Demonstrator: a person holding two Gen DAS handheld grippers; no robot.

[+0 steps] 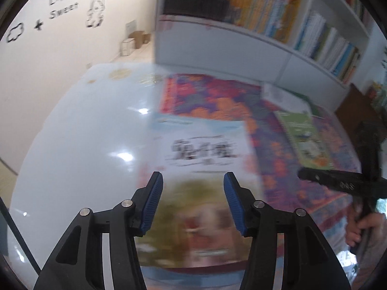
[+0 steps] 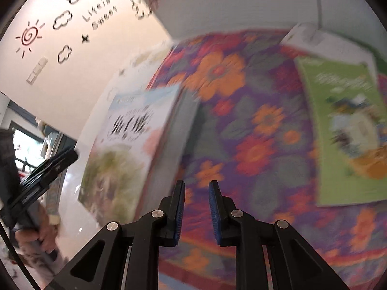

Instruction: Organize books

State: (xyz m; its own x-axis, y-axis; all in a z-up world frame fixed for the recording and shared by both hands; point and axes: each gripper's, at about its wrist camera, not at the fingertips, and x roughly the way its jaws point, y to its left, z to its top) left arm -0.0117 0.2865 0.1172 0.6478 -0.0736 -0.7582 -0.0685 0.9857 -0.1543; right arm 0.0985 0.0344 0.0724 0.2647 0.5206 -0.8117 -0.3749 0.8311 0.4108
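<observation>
Three books are counted lying loose: one white-covered book (image 1: 198,149) on the bench (image 1: 79,149), one green book (image 2: 348,130) on the flowered cloth (image 2: 241,125), and one white book (image 2: 321,41) partly under the green one. Two grippers are seen, the left gripper (image 1: 191,188) and the right gripper (image 2: 196,194). One bookshelf (image 1: 278,46) is visible, its many books too blurred for counting.

The left gripper (image 1: 192,186), jaws apart and empty, hung over a white book (image 1: 200,149) mid-frame; bookshelf (image 1: 302,46) upper right.
</observation>
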